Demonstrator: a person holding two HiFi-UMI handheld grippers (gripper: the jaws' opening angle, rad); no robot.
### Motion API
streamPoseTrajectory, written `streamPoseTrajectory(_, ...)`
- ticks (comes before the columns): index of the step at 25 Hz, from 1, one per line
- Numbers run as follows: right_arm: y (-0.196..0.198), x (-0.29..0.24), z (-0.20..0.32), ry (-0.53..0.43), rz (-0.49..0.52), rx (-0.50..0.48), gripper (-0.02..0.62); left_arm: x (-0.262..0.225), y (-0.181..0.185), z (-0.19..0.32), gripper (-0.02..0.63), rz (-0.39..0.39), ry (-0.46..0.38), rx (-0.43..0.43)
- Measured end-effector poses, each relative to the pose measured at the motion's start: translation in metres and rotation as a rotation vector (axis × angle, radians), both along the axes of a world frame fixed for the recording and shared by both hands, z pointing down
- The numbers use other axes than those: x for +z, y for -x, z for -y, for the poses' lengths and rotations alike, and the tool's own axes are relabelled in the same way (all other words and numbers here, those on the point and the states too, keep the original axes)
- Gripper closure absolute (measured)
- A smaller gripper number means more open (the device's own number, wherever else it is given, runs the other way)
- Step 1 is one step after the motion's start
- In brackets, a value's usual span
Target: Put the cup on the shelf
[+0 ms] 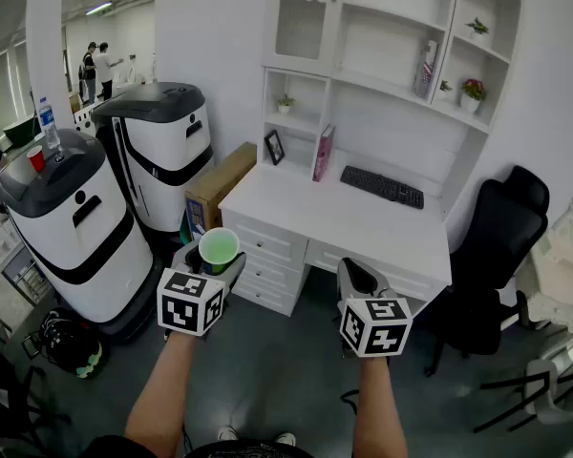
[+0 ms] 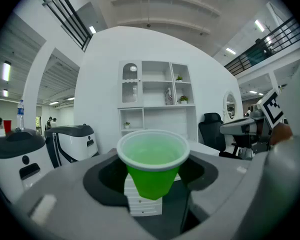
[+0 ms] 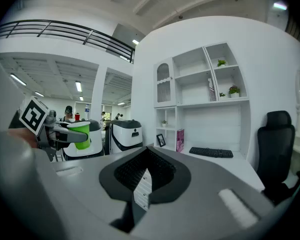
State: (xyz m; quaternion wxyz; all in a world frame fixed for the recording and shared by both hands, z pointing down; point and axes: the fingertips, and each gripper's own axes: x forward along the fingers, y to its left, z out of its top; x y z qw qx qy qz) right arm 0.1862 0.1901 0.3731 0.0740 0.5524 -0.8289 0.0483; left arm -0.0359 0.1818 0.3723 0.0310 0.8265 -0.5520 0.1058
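Note:
A green plastic cup (image 1: 219, 249) stands upright between the jaws of my left gripper (image 1: 214, 259), which is shut on it below the rim. In the left gripper view the cup (image 2: 152, 165) fills the middle and looks empty. The white shelf unit (image 1: 392, 46) rises over a white desk (image 1: 306, 213), ahead and to the right of the cup. My right gripper (image 1: 355, 277) hangs in front of the desk drawers, shut with nothing in it. The right gripper view shows the cup (image 3: 80, 134) off to its left and the shelf unit (image 3: 205, 86) ahead.
On the desk lie a black keyboard (image 1: 382, 187), a pink book (image 1: 323, 153) and a picture frame (image 1: 275, 147). Small plants and a bottle (image 1: 426, 68) occupy some shelves. A black office chair (image 1: 497, 246) stands right, two white machines (image 1: 162, 151) and a cardboard box (image 1: 220, 184) left.

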Motion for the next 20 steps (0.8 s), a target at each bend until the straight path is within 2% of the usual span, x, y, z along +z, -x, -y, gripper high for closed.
streamPoseTrajectory(20,-0.041,0.012,0.031,0.016,0.018,-0.078,0.571,0.003,-0.051,0.023,0.307,0.016,0.010,-0.048)
